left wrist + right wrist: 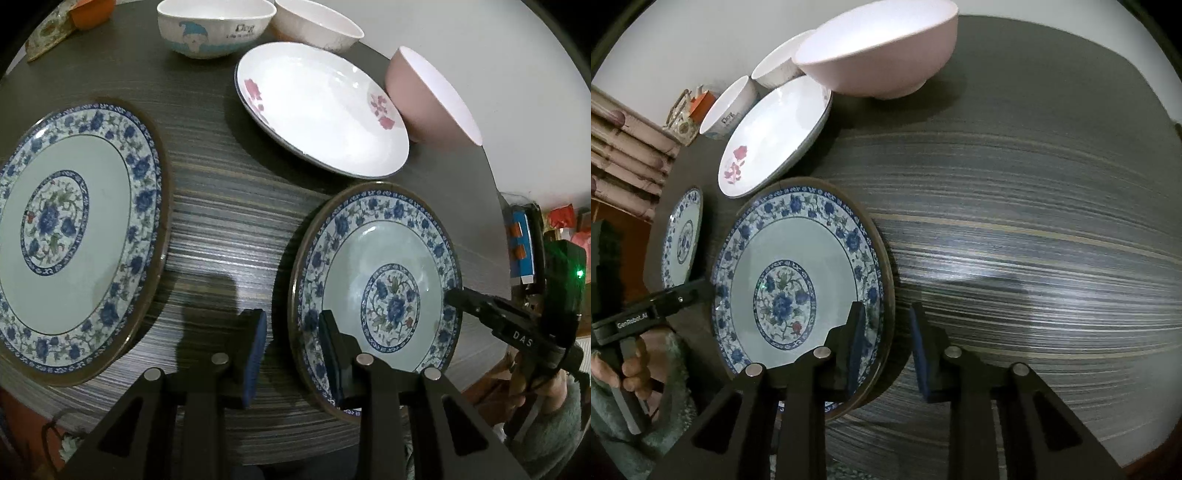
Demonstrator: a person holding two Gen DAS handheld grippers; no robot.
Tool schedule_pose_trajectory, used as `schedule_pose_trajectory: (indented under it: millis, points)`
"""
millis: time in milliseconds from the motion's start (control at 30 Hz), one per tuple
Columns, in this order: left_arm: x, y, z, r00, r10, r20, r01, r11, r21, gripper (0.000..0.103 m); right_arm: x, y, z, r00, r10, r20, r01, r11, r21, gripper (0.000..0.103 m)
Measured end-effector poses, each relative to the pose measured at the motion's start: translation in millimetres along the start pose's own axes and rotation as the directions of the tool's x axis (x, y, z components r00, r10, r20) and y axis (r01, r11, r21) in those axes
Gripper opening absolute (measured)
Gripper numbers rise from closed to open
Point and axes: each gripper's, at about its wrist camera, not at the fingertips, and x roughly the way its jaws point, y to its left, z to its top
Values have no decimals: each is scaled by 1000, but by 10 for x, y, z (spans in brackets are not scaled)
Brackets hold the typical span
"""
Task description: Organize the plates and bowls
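Both grippers are hanging steeply over the dark striped table (229, 206), and both are working the same dish: the smaller blue-flowered plate (376, 291), which is lying flat near the table's front edge.

The left gripper (291, 350) is straddling that plate's left rim. Its fingers are standing apart with a clear gap between the blue pads; one finger (255, 354) is sitting outside the rim over bare table, the other is over the plate's bowl. The rim is running up through the gap, and neither pad looks pressed on it, so nothing is being pinched there.

Over on the other side, the right gripper (886, 347) is bracketing the same plate's right rim (798, 288). One finger (857, 343) is hovering over the flowered border inside, the other is out over the table. The fingers are set a little narrower than the left pair, yet a gap is showing on each side of the rim, so no grip here either.

A hand (631, 369) in a fuzzy green sleeve is gripping the left tool's handle.

The larger blue-flowered plate (70, 236) is lying well to the left, untouched. Behind, a white plate with pink flowers (321, 110) is lying just beside a pink bowl (432, 96), and a cartoon-printed bowl (214, 26) and a plain white bowl (317, 22) are standing at the far edge.
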Motion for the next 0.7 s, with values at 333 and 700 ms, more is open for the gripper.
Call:
schedule_pose_trajectory:
  millis: [333,700]
  points:
    - [109,-52,19,1000,-4,-20,5,1000,17,23,78,32,74,1000,19,-22,-20,999,-31,17]
    - [107,-101,11,1000,8,-11,-7,999,40,21,94,4,93,999,38,-23,-38,999,-24,18]
